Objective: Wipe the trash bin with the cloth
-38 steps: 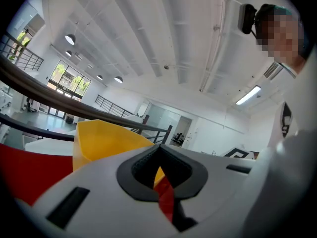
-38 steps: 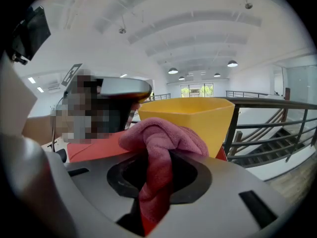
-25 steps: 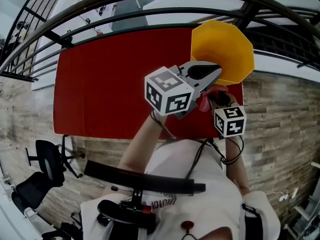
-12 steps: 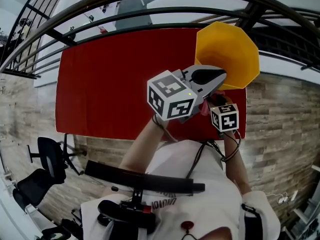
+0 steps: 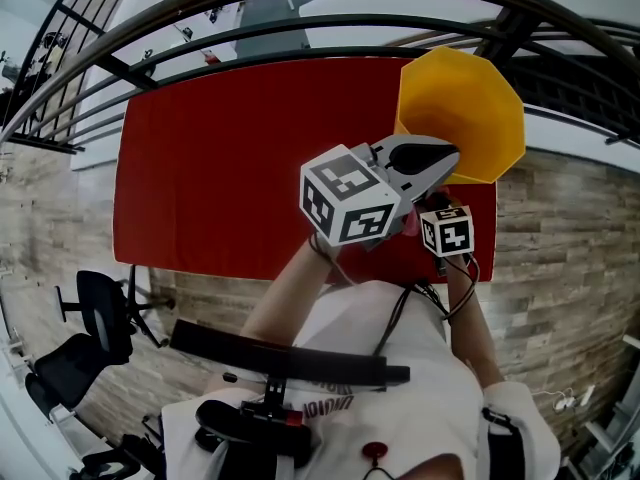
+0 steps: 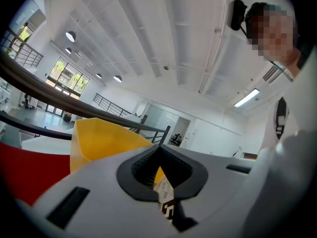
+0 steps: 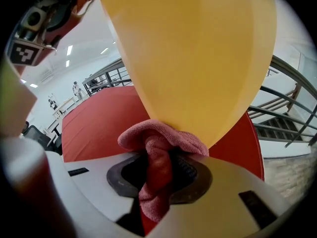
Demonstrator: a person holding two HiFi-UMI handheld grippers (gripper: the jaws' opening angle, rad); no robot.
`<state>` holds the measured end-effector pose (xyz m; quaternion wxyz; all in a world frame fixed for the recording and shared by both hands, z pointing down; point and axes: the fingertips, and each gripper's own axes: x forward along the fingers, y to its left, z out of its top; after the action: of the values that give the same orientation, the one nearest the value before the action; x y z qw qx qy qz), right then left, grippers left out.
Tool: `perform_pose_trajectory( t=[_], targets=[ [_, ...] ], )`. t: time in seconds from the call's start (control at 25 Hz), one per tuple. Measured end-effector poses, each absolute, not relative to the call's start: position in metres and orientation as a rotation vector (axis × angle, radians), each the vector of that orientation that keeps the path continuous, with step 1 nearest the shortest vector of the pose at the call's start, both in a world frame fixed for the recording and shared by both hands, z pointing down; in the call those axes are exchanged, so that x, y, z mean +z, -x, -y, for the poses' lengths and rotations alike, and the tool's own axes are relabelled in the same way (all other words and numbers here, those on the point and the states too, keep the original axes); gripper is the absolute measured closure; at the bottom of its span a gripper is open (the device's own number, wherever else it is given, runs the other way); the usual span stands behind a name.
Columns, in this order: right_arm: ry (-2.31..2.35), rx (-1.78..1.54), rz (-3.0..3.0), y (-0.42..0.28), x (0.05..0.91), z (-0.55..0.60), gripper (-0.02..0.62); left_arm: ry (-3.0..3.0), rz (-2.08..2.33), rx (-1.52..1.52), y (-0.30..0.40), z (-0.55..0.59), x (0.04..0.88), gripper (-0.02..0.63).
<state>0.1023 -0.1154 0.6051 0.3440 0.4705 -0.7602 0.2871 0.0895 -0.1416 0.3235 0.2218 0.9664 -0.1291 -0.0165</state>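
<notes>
Right now your right gripper [image 7: 159, 162] has its fingers pinching the pink terry cloth [image 7: 163, 133], and the cloth's bunched top presses against the outer wall of the yellow plastic trash bin [image 7: 198, 53] on the red worktop [image 5: 230, 158]. Your left gripper [image 6: 159, 152] hovers just beside the bin, fingers pressed together on nothing.

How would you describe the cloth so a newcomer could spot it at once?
Start at the red table and find the yellow trash bin at its right end. Pressed against the bin's wall is the cloth, clamped in the right gripper: the only pink, soft, bunched thing there.
</notes>
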Motion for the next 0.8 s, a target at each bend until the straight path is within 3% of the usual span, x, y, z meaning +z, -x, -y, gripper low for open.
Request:
perform_pose_trajectory(
  t=[0.48,0.8],
  targets=[
    [-1.237,0.804,2.012,-0.106,0.587,0.104,0.495,-2.645,0.414,-0.174,-0.079,0.148,0.316,0.603],
    [-1.267,0.710,2.458,-0.108,0.423,0.071,0.495,-2.673,0.754,-0.343,-0.034,0.157,0.288,0.603]
  ],
)
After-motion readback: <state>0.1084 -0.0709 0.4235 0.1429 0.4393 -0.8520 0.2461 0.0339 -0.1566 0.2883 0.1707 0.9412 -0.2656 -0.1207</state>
